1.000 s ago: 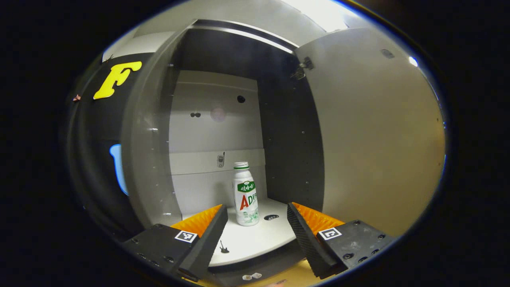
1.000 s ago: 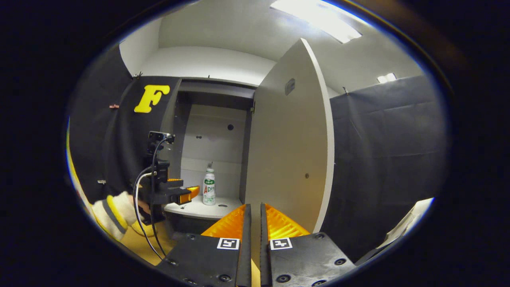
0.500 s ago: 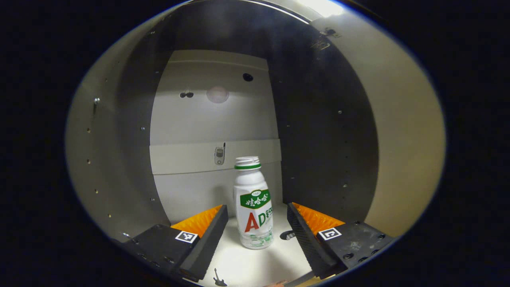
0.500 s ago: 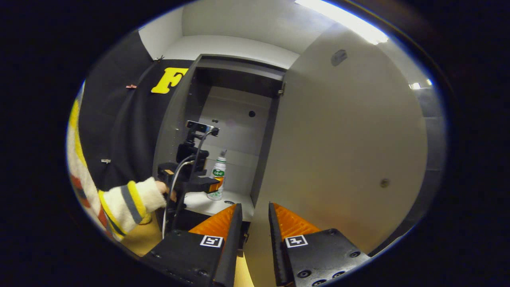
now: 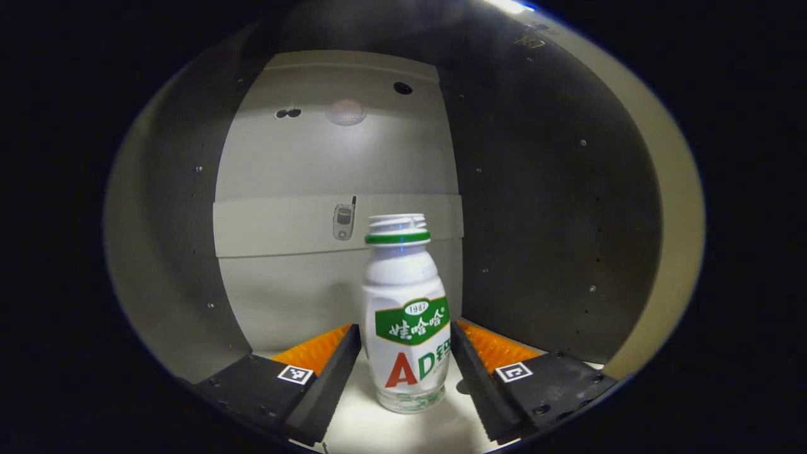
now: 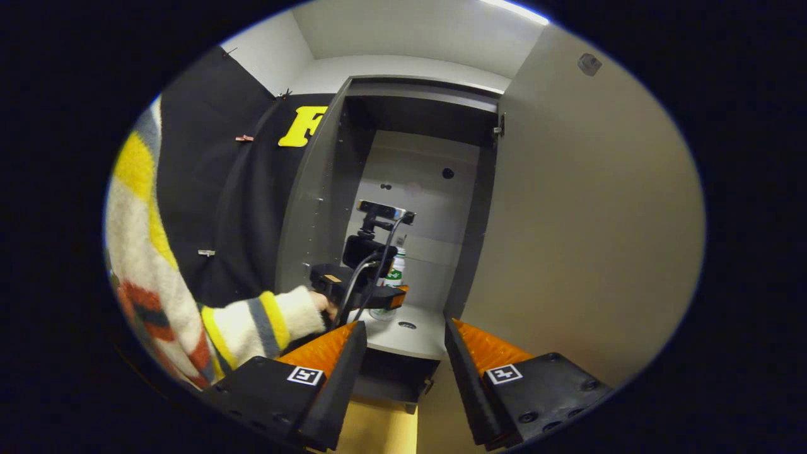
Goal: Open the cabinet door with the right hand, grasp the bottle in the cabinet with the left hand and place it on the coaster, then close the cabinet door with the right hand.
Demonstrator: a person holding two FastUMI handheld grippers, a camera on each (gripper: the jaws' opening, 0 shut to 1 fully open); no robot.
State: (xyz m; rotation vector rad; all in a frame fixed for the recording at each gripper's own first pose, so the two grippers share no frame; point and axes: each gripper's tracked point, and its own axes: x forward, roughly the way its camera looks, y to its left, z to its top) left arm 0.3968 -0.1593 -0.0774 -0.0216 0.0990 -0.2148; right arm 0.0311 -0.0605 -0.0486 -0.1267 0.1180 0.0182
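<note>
Left tongs [image 5: 403,359] spread open w/ the bottle [image 5: 406,315] upright between my fingers, not yet clamped, mid-shelf [image 5: 403,432] in the cabinet. Right tongs [image 6: 400,359] open, empty, outside the swung-back door [image 6: 586,221], clear of my reach.

A white bottle [image 5: 406,315] with a green neck ring and green label is seen; the sleeve [image 6: 252,321] is striped cream, yellow and grey.

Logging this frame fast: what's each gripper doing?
Left gripper: open, jaws either side of the bottle, not clamped.
Right gripper: open, holding nothing.
</note>
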